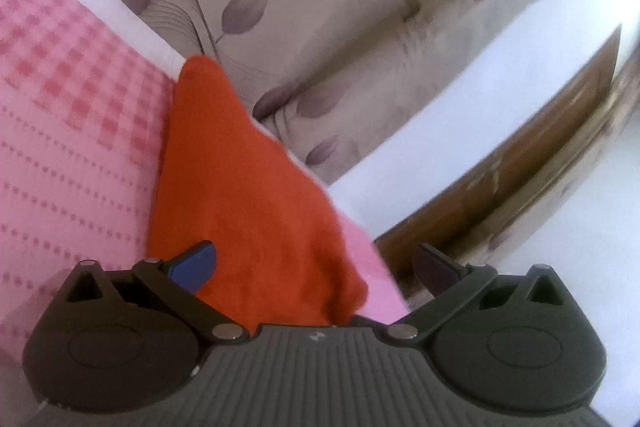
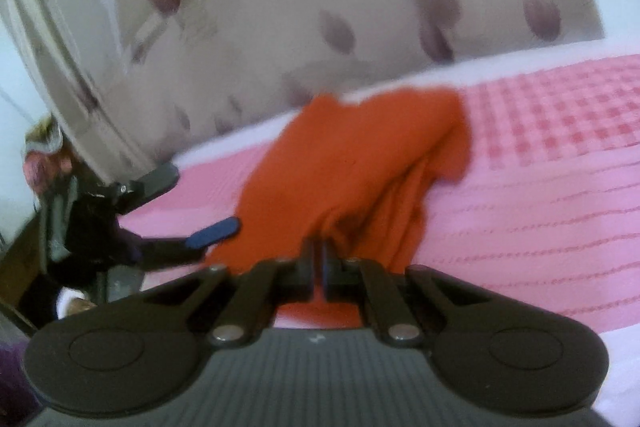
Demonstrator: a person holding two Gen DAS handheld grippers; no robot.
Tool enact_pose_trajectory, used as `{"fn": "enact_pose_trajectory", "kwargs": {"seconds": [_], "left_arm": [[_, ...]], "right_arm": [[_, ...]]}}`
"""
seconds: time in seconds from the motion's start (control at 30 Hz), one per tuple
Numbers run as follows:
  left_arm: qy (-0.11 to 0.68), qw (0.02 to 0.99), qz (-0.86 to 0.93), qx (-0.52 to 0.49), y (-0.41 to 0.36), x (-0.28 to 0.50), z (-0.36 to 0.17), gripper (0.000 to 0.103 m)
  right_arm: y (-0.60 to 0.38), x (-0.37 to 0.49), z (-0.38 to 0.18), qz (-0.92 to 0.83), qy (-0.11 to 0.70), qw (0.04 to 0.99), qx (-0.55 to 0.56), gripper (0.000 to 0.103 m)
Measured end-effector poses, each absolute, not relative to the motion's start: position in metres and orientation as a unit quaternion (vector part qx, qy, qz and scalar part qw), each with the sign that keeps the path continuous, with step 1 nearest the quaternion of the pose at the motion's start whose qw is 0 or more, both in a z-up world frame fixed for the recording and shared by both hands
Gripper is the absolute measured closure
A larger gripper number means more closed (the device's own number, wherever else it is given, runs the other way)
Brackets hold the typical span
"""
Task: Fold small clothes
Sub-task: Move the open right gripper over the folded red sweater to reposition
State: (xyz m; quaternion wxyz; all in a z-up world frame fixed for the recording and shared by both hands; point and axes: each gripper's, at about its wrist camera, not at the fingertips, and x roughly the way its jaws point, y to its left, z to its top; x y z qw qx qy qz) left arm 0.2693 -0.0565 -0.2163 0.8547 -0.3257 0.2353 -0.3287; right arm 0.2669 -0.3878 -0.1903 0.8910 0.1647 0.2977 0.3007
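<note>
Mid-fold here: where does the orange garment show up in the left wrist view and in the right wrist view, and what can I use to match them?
Left wrist view: the orange garment runs from centre down to the open left gripper.
Right wrist view: the orange garment sits centre frame, pinched by the shut right gripper.
Shared landmark: the pink checked cloth beneath it.

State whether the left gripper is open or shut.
Open. The left gripper has its fingers spread wide, the orange garment lying between them, unpinched.
</note>
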Motion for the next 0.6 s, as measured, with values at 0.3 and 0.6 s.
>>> {"fn": "enact_pose_trajectory", "kwargs": {"seconds": [0.3,0.6], "left_arm": [[0.232,0.868,-0.33,-0.29,-0.062,0.262,-0.22,0.0],[0.233,0.866,-0.33,-0.295,-0.058,0.263,-0.222,0.0]], "right_arm": [[-0.406,0.241,-0.205,0.235,0.349,0.889,0.178,0.101],[-0.385,0.236,-0.141,0.271,0.219,0.924,0.157,0.097]]}}
